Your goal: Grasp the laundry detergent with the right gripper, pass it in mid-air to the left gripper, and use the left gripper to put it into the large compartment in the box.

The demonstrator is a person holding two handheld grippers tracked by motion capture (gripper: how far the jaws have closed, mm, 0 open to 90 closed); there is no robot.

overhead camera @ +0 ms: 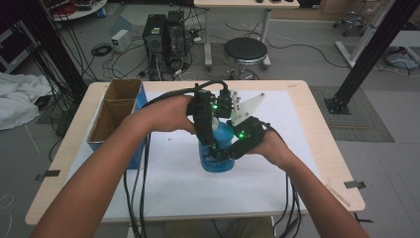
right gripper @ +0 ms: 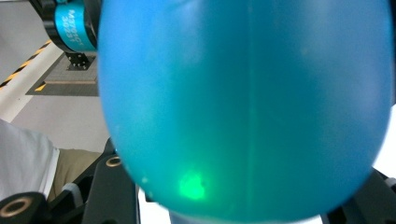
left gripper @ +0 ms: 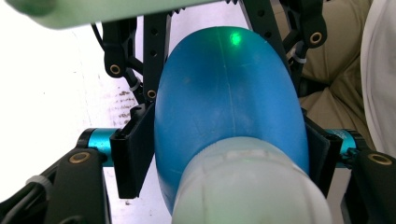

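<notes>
So the bottle [overhead camera: 217,148] is a rounded blue plastic one with a pale whitish cap [left gripper: 252,186] and a mould seam running down its side. It stands mid-surface [overhead camera: 297,163] on the white sheet [overhead camera: 188,183], just right of the cardboard box [overhead camera: 116,116]. The left tool [overhead camera: 210,146] comes down over it, its pads clamped on the shoulder. The right tool [overhead camera: 233,151] is clenched on the body from the right. Green light glints off the plastic.
</notes>
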